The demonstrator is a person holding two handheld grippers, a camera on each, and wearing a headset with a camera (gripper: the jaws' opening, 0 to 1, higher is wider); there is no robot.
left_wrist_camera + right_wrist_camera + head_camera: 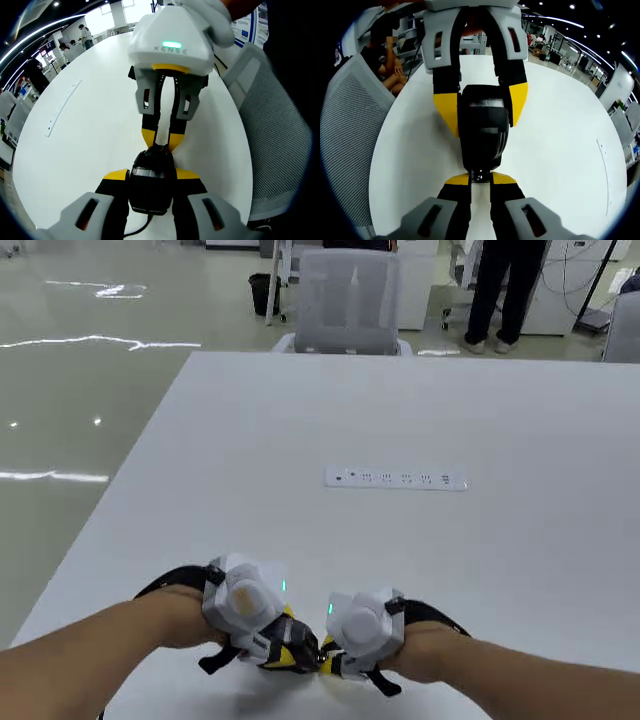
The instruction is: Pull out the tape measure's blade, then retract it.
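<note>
So, my left gripper [152, 175] is clamped onto the tape measure [150, 192], with one yellow-padded jaw on each flat side of the case. The case is a chunky, rounded block of glossy black plastic. My right gripper [480, 179] sits nose to nose with the left one. Its jaws are pinched together on the blade tip [479, 174], a tiny dark bit poking out of the case mouth. Hardly any blade shows between them, and the two sets of yellow pads nearly touch.

Headcount:
- Two grippers, both with smooth white shells, grey jaws and yellow pads, plus one little green light each.
- One tape measure.
- One power strip [396, 478], long, flat and white with a row of sockets, lying ahead of both grippers and well apart from them.
- Two grey mesh chairs. The far chair [348, 295] is at the table end beyond the strip, and the near chair [280, 145] is close in on my side.

The table [480, 560] is plain matte white with a rounded near end. Its near edge runs just under my wrists, so there's almost nothing behind the grippers. Ahead of them it's bare top all the way to the strip, and there's plenty more out past the right gripper. The table's left edge slants away out past the left gripper, with shiny floor [80, 390] beyond it.
</note>
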